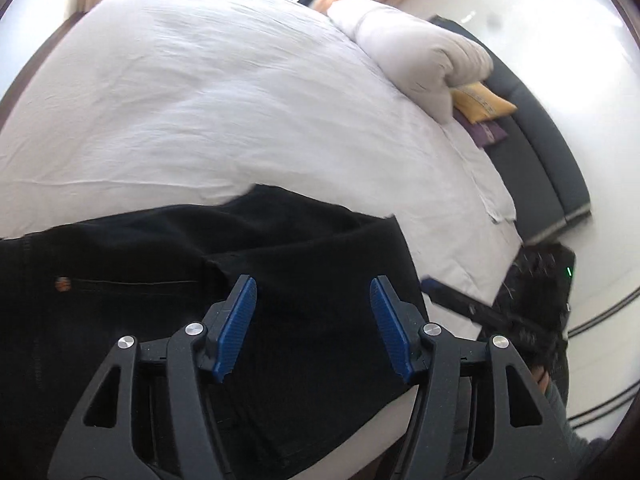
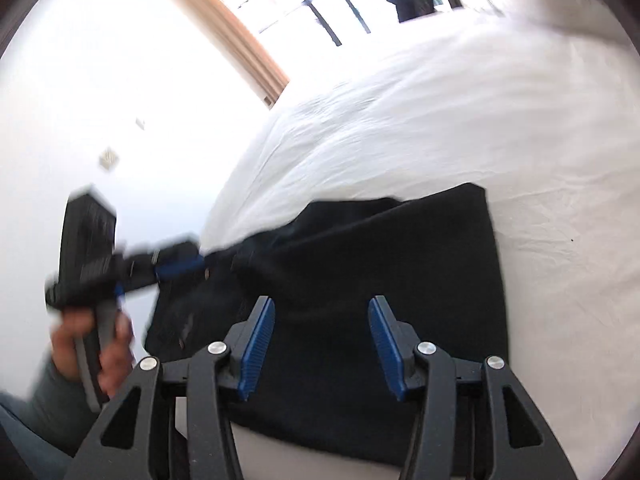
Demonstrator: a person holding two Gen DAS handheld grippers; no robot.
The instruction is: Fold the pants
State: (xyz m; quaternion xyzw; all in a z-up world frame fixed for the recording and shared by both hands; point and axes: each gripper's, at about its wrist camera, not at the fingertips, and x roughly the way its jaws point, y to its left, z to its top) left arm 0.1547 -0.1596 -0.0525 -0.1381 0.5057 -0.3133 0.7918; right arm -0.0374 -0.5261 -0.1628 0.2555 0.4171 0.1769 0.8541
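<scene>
Both hand-held grippers released, left (image 1: 313,330) & right (image 2: 321,347), over folded black denim pants (image 1: 240,264) near white bed (image 1: 200,100) edge; could slide off w/ careless regrasp.

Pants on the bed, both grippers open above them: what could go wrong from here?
1. The black pants lie close to the bed edge, so a tug could slide them off.
2. The top layer's edges look uneven, so the fold may end up crooked.
3. Left gripper and right gripper work close together and could collide.
</scene>
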